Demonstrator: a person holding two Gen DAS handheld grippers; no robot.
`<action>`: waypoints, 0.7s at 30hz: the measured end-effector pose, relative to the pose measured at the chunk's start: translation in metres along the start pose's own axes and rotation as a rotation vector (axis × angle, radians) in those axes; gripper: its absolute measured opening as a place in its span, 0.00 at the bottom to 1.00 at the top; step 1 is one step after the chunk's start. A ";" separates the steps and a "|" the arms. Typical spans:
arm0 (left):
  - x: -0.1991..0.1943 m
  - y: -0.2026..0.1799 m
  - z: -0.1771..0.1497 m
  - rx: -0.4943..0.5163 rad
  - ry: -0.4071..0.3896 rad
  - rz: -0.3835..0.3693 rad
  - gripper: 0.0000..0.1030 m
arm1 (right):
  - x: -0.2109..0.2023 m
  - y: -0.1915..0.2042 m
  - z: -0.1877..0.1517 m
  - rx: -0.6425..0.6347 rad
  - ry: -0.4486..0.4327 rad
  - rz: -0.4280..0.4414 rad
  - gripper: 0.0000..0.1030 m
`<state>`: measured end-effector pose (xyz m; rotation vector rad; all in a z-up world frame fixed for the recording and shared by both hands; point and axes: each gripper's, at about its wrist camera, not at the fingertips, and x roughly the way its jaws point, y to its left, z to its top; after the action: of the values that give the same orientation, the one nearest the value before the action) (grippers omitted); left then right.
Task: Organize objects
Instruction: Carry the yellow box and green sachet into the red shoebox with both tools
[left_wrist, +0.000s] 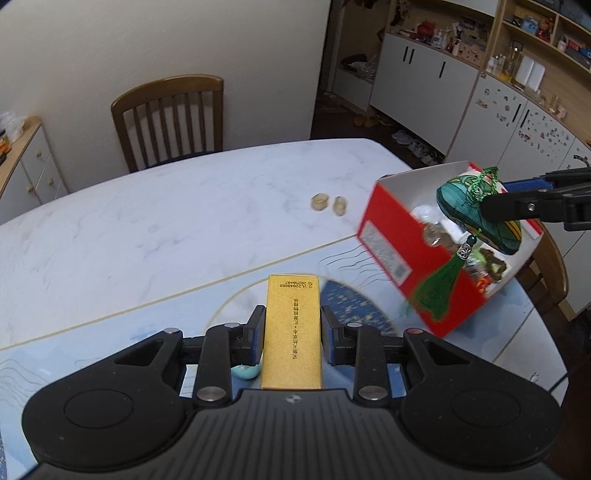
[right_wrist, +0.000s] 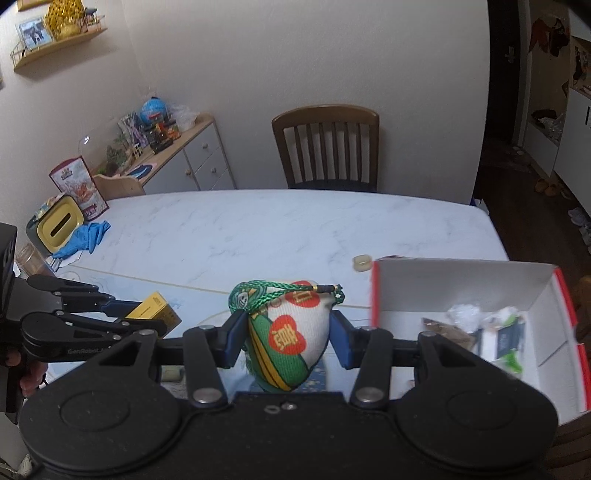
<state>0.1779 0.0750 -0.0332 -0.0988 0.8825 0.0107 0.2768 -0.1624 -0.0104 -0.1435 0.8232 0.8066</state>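
My left gripper (left_wrist: 292, 325) is shut on a gold box (left_wrist: 291, 332) and holds it above the table; it also shows in the right wrist view (right_wrist: 157, 314). My right gripper (right_wrist: 288, 328) is shut on a green and white fabric sachet (right_wrist: 291, 336) with a green cord. In the left wrist view the sachet (left_wrist: 476, 210) with its green tassel (left_wrist: 439, 288) hangs over the open red box (left_wrist: 388, 240). The red box (right_wrist: 461, 284) holds several small items and sits at the table's right side.
Two small beige pieces (left_wrist: 328, 204) lie on the marble table (left_wrist: 166, 229). A small turquoise object (left_wrist: 245, 372) lies under my left gripper. A wooden chair (right_wrist: 327, 147) stands at the far side. A yellow tissue box (right_wrist: 59, 225) and blue gloves (right_wrist: 86, 236) lie at far left.
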 end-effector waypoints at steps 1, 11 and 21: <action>0.000 -0.007 0.003 0.005 -0.003 0.001 0.29 | -0.004 -0.006 0.000 -0.004 -0.007 -0.004 0.45; 0.012 -0.091 0.040 0.061 -0.024 -0.016 0.29 | -0.036 -0.079 -0.002 0.010 -0.044 -0.032 0.45; 0.051 -0.174 0.066 0.136 -0.014 -0.046 0.29 | -0.055 -0.149 -0.015 0.046 -0.052 -0.065 0.45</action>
<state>0.2701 -0.0933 -0.0165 0.0083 0.8643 -0.0919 0.3487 -0.3052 -0.0093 -0.1081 0.7835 0.7267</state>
